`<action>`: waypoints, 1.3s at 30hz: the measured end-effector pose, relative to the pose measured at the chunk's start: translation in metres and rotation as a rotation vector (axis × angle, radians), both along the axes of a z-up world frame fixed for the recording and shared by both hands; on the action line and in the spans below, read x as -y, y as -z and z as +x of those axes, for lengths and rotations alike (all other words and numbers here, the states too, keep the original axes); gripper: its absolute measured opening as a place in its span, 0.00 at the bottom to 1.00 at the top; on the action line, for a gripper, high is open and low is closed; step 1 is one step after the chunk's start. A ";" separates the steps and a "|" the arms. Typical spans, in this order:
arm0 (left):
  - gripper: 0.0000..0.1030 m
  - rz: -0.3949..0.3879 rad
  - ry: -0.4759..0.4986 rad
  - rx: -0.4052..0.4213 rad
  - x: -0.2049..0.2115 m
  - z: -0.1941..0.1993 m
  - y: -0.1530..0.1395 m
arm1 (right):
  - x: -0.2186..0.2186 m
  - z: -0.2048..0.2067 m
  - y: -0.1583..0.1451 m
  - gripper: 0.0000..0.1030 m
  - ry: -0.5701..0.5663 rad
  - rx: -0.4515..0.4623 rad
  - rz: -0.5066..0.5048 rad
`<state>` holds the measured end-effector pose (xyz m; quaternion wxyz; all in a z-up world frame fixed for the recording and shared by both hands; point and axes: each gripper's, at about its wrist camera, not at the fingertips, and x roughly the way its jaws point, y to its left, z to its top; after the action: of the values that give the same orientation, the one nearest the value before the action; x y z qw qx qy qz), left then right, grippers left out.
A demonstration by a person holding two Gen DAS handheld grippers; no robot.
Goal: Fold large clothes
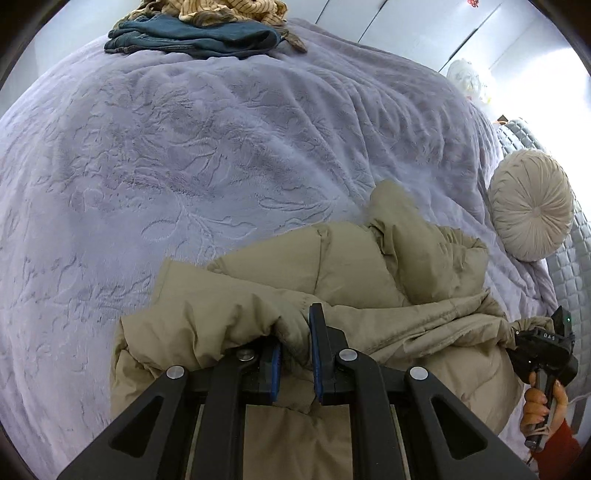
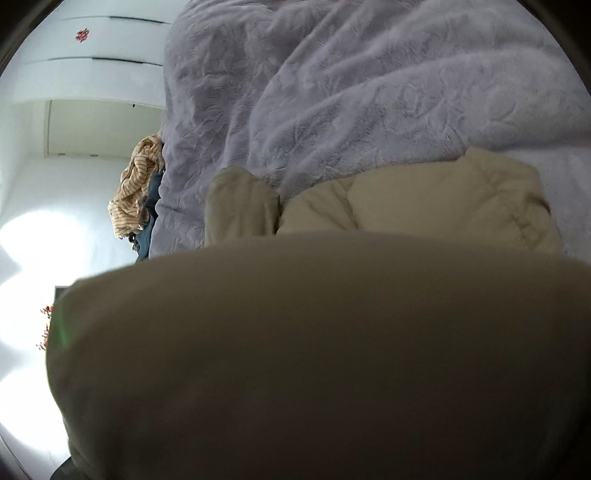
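Note:
A khaki puffer jacket (image 1: 332,280) lies bunched on the lilac bedspread (image 1: 184,166) at the near right of the bed. My left gripper (image 1: 295,332) is shut on a fold of the jacket's near edge, cloth pinched between its blue pads (image 1: 317,339). My right gripper (image 1: 517,334) shows in the left wrist view at the far right, its fingers buried in the jacket's other edge, seemingly gripping it. In the right wrist view the jacket (image 2: 314,350) drapes over the lens and hides the fingers; more of it (image 2: 424,199) lies beyond.
A pile of clothes, blue denim (image 1: 192,37) under a striped tan garment (image 1: 229,9), sits at the bed's far edge. A round cream cushion (image 1: 532,206) lies on the right by a quilted grey headboard (image 1: 576,258). White wardrobe doors (image 1: 424,22) stand behind.

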<state>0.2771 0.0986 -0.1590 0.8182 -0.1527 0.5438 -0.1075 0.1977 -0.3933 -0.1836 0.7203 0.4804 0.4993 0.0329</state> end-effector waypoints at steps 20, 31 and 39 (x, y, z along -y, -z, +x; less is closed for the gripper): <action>0.44 0.124 0.161 0.166 0.035 -0.071 -0.077 | -0.059 -0.020 -0.080 0.18 -0.263 0.122 -0.236; 0.43 0.239 0.106 0.112 0.053 -0.029 0.004 | -0.077 0.004 -0.021 0.13 -0.407 0.085 -0.380; 0.43 0.195 0.041 0.106 0.037 0.009 0.013 | -0.043 0.029 -0.009 0.11 -0.301 0.078 -0.282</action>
<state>0.2860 0.0617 -0.1722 0.8543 -0.0552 0.5107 -0.0790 0.2266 -0.3502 -0.1745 0.7863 0.2931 0.5367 0.0885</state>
